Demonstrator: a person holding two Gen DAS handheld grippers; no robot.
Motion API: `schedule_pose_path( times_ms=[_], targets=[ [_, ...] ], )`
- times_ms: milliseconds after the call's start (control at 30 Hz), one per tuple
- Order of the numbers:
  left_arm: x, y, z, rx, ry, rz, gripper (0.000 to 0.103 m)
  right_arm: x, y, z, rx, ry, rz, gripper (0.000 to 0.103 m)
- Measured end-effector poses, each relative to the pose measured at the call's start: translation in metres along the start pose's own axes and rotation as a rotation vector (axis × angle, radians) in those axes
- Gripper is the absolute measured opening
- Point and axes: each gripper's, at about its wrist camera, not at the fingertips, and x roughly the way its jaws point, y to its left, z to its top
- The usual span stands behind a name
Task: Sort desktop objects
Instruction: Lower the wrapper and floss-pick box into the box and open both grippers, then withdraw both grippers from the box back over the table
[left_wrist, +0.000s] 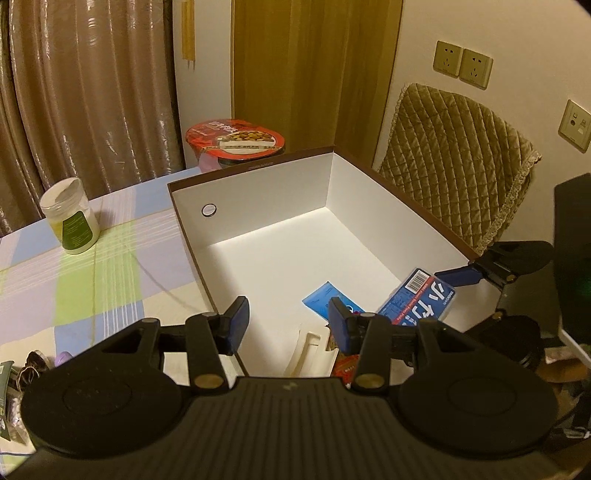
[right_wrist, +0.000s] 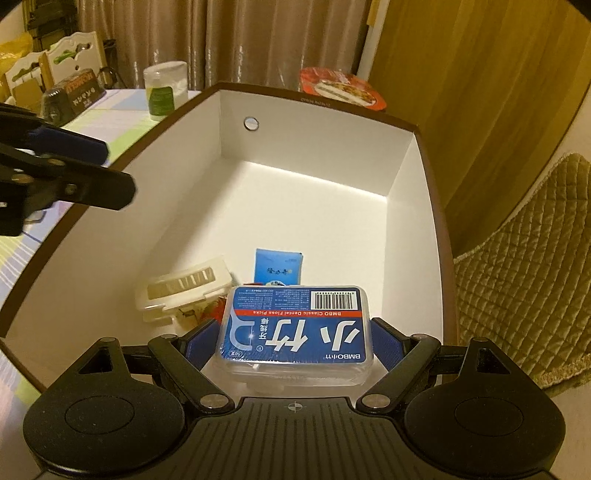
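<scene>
A brown-rimmed white box (left_wrist: 332, 184) (right_wrist: 417, 177) stands on the table. My right gripper (right_wrist: 295, 339) is shut on a blue dental floss pick box (right_wrist: 295, 325) and holds it over the white box's near end; it also shows in the left wrist view (left_wrist: 421, 299). Inside lie a small blue packet (right_wrist: 277, 266) (left_wrist: 325, 299), a cream plastic container (right_wrist: 184, 286) (left_wrist: 314, 350) and a red item (left_wrist: 345, 365). My left gripper (left_wrist: 286, 325) is open and empty above the box's left wall.
A white jar with a green label (left_wrist: 72, 218) (right_wrist: 164, 90) stands on the checked tablecloth (left_wrist: 92, 280). A red instant noodle bowl (left_wrist: 236, 142) (right_wrist: 341, 88) sits behind the box. A quilted chair (left_wrist: 461, 162) (right_wrist: 528, 266) is at right. Small items (left_wrist: 22, 373) lie at the table's near left.
</scene>
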Motion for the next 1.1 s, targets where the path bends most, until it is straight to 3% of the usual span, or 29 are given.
schedule_pose_path(
  times_ms=[133, 167, 200, 600, 833, 933, 1100],
  targets=[
    [-0.004, 0.0, -0.002, -0.006, -0.003, -0.005, 0.044, 0.0, 0.001, 0.0, -0.003, -0.003, -0.016, 0.088],
    [-0.005, 0.0, -0.002, -0.007, -0.004, -0.005, 0.045, -0.001, 0.002, -0.001, -0.006, -0.013, -0.016, 0.099],
    [-0.006, 0.0, -0.002, -0.007, -0.006, -0.006, 0.045, -0.004, 0.003, -0.001, -0.009, -0.031, -0.022, 0.103],
    [-0.019, 0.003, -0.007, -0.015, -0.019, -0.003, 0.045, -0.033, 0.013, 0.0, -0.052, -0.118, -0.041, 0.103],
    [-0.034, 0.001, -0.009, -0.023, -0.04, -0.004, 0.049, -0.066, 0.008, -0.004, 0.021, -0.179, -0.071, 0.103],
    [-0.044, 0.001, -0.012, -0.032, -0.052, -0.002, 0.055, -0.086, 0.0, -0.012, 0.127, -0.191, -0.065, 0.103],
    [-0.062, 0.001, -0.024, -0.053, -0.063, 0.005, 0.074, -0.11, -0.007, -0.034, 0.268, -0.174, -0.054, 0.103]
  ],
)
